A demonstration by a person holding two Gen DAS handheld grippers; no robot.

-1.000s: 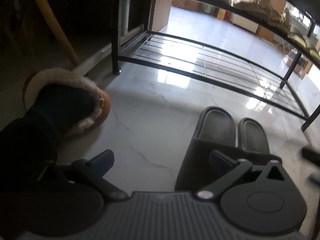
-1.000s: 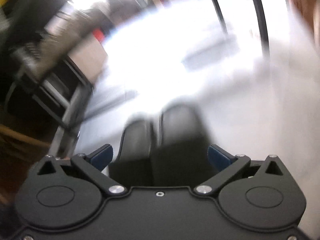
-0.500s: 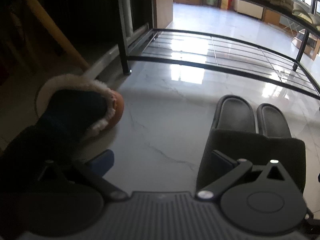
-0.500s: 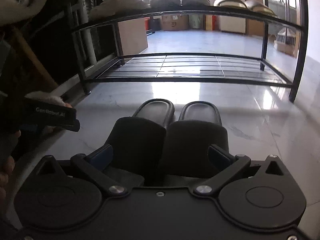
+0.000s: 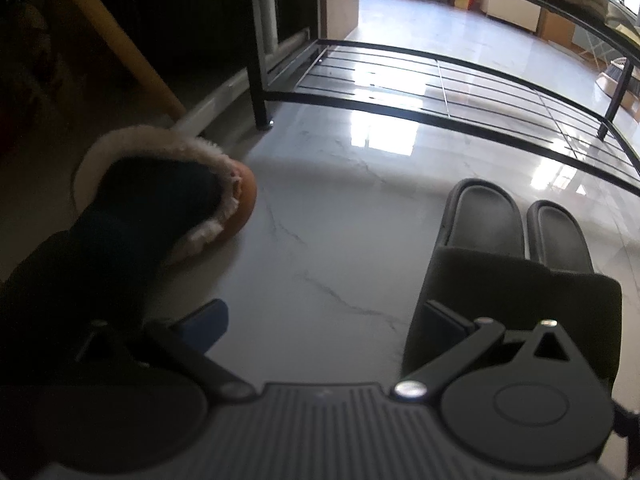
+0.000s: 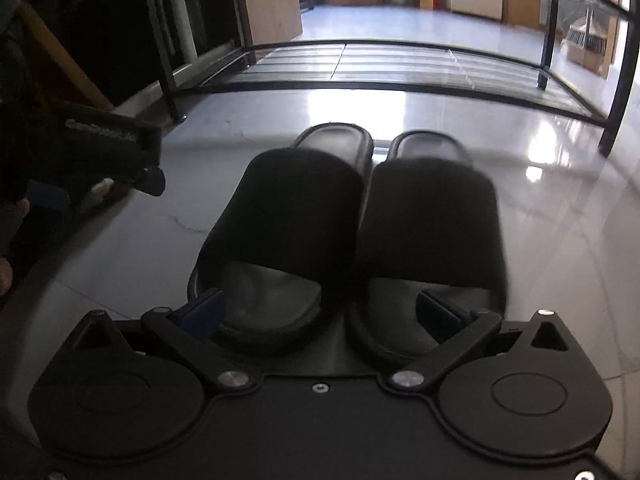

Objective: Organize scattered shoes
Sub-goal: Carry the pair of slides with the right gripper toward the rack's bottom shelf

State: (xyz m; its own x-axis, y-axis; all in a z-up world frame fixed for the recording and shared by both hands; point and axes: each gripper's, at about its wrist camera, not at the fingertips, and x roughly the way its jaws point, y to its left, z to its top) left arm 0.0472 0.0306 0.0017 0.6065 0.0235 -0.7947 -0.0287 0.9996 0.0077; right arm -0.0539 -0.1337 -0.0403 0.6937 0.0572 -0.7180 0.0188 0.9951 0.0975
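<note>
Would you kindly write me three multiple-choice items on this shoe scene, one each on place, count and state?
1. Where do the black slides lie?
A. on the rack's bottom shelf
B. on the floor before the rack
C. on the top shelf

2. How many black slides sit together?
A. one
B. two
C. four

3. How is the right hand-held gripper?
A. open, one finger in each slide
B. shut on one slide
C. shut on the slipper

Answers: 1 B, marble floor shows under them, short of the shoe rack. 2 B, a pair side by side. 3 A, its fingers sit spread apart.
</note>
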